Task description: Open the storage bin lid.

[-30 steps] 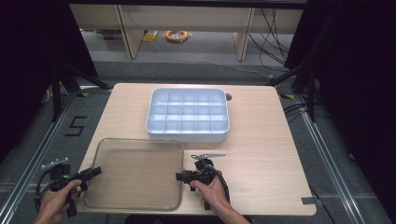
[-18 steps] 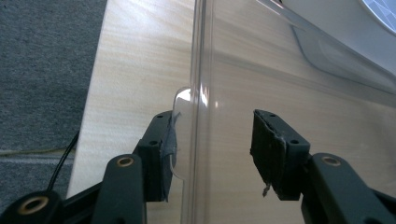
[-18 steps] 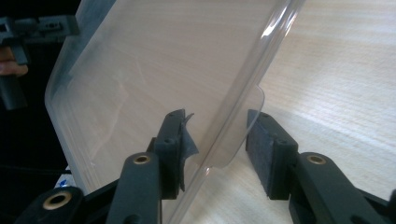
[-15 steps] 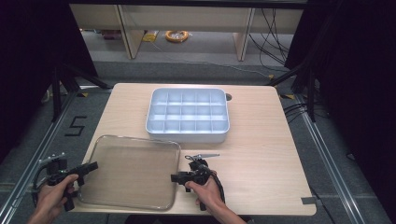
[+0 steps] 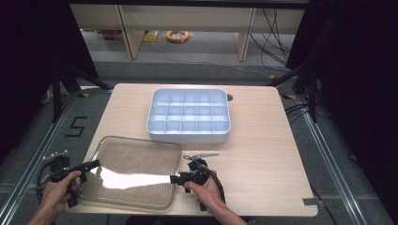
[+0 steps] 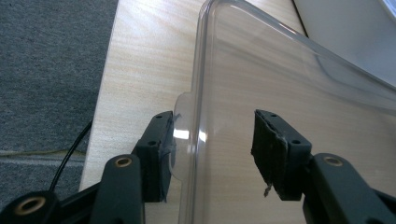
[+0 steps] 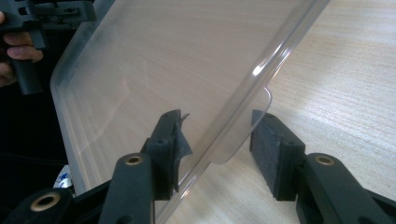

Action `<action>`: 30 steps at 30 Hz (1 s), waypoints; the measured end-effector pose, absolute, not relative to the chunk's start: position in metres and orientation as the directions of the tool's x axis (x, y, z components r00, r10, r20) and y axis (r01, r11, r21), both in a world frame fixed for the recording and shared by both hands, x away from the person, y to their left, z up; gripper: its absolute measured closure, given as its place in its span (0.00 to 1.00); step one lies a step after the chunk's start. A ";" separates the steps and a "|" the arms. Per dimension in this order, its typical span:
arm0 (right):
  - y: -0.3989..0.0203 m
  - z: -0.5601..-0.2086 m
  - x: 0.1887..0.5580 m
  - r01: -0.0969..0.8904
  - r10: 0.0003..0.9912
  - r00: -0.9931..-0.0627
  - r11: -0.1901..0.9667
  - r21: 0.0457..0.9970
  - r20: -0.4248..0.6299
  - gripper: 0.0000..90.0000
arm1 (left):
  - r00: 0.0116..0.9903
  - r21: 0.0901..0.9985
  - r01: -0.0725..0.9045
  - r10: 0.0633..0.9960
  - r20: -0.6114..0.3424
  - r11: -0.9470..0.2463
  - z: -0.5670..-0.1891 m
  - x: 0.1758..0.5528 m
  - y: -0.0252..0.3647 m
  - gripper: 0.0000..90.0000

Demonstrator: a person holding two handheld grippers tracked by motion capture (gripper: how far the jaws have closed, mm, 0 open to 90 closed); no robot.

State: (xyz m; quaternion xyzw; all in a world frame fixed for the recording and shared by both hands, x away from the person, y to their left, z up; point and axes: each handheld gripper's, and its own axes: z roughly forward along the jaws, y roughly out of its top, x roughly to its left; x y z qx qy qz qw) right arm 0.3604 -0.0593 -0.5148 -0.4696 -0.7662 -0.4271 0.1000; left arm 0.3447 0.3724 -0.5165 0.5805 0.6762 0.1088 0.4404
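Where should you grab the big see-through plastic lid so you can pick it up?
Probably by the small rounded tabs on the clear plastic lid's two short ends, coming in level from each side. The lid lies flat and wide, and both the left gripper and right gripper already straddle a tab.

The lid (image 5: 129,171) is clear, glossy plastic; the compartment tray (image 5: 189,116) matt pale plastic; the surface (image 5: 267,154) smooth light wood grain.

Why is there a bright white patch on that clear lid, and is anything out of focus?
High view: overhead light glares off the clear lid as a white streak. Left gripper view: a small glint on the lid's rim, and the near tongs look soft. Right gripper view: a highlight along the lid edge; the wood grain stays sharp.
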 end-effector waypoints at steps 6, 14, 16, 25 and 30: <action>-0.061 -0.511 0.364 0.798 0.662 -0.548 0.232 0.556 0.512 0.53 | 0.046 0.677 0.681 0.906 -0.421 0.280 -0.519 0.342 0.375 0.57; -0.073 -0.486 0.365 0.754 0.646 -0.580 0.195 0.627 0.496 0.48 | 0.054 0.737 0.613 0.915 -0.399 0.285 -0.493 0.326 0.374 0.54; -0.079 -0.481 0.365 0.742 0.628 -0.596 0.193 0.642 0.500 0.46 | 0.073 0.746 0.602 0.911 -0.407 0.285 -0.487 0.323 0.368 0.52; -0.123 -0.488 0.368 0.721 0.641 -0.584 0.128 0.681 0.498 0.40 | 0.254 0.770 0.609 0.874 -0.413 0.187 -0.469 0.312 0.307 0.40; -0.149 -0.491 0.366 0.723 0.655 -0.559 0.084 0.686 0.509 0.39 | 0.370 0.797 0.593 0.840 -0.397 0.115 -0.465 0.308 0.268 0.37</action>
